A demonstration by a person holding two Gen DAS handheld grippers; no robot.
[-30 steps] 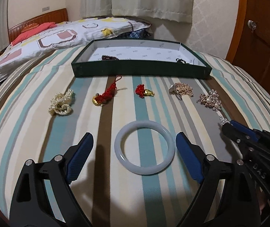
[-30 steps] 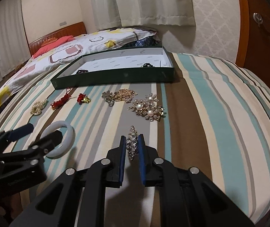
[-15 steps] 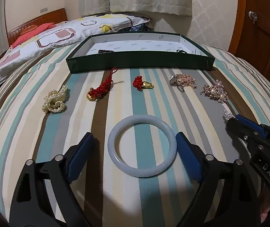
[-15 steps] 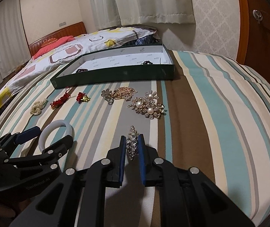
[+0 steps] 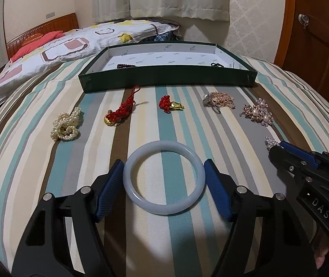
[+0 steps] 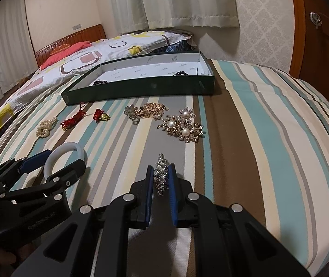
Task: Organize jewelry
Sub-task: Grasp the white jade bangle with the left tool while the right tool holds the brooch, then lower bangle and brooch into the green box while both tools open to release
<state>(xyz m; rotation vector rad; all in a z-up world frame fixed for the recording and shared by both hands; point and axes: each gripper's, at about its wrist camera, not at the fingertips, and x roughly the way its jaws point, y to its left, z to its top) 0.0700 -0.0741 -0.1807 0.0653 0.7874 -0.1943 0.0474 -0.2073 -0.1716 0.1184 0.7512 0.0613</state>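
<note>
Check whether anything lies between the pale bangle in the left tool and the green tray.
The bangle lies between the left tool's pads. A red knotted charm lies on the striped cover between it and the green tray, so lifting the bangle over should clear it.

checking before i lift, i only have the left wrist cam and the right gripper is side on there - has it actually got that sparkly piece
Observer: Yes. The right gripper has its fingers shut on the silver rhinestone brooch, one pad against each side.
Operator: how deep is it in the fingers
Observer: Its far end pokes out past the fingertips; the rest sits between the pads.
Operator: whats straight ahead of it
Observer: The pearl brooches lie ahead, slightly right, and the green tray is beyond them.
</note>
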